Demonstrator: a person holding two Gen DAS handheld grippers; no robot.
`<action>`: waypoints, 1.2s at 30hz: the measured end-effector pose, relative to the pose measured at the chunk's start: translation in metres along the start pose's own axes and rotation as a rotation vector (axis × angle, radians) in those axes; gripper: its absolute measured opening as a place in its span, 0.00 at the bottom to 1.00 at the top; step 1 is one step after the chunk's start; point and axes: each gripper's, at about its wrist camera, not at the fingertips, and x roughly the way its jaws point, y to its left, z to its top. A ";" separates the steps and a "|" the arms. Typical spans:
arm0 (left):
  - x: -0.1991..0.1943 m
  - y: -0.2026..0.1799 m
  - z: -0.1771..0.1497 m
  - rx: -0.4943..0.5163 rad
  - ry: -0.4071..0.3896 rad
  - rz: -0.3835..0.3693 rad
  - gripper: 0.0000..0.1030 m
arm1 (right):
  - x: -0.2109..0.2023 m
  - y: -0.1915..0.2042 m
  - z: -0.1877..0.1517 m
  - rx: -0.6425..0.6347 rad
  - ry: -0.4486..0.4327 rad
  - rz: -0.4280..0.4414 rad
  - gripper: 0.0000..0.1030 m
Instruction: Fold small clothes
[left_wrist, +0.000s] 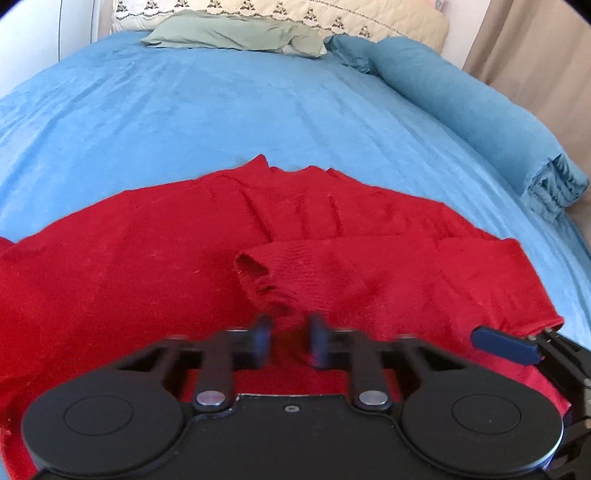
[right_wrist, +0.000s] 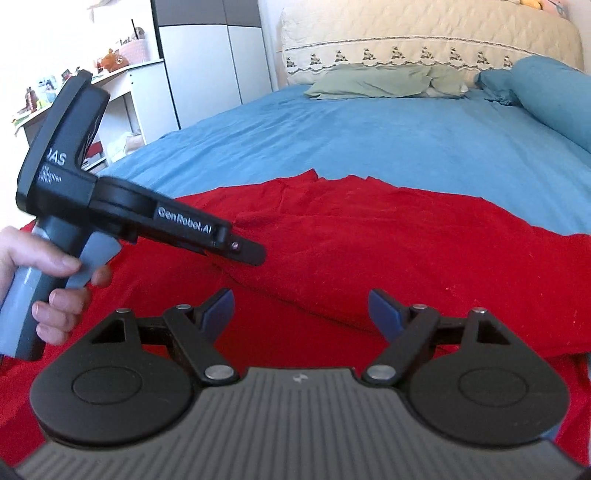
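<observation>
The red sweater (left_wrist: 155, 236) lay spread across the lower half of both views on the blue bed (left_wrist: 221, 110), most of its body flat at the left and centre. One sleeve (left_wrist: 295, 269) was already folded in across the chest, its cuff just above the left tongs (left_wrist: 288, 338), whose blurred tips stood nearly together with no cloth plainly caught between them. In the right wrist view a hand (right_wrist: 48, 284) at the left edge held that tool, while the right tongs (right_wrist: 301, 314) at bottom centre gaped wide and empty above the fabric. By my reckoning the fold was barely begun: the other sleeve and the body remained.
</observation>
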 end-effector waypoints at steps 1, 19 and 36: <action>0.000 -0.001 0.000 0.002 0.003 0.000 0.08 | 0.000 0.000 0.001 0.002 -0.002 -0.001 0.93; -0.079 0.037 0.023 0.085 -0.170 0.229 0.07 | -0.013 0.024 0.014 -0.023 -0.027 0.001 0.93; -0.107 0.094 -0.024 -0.012 -0.229 0.254 0.90 | -0.010 -0.009 0.015 0.015 0.011 -0.125 0.94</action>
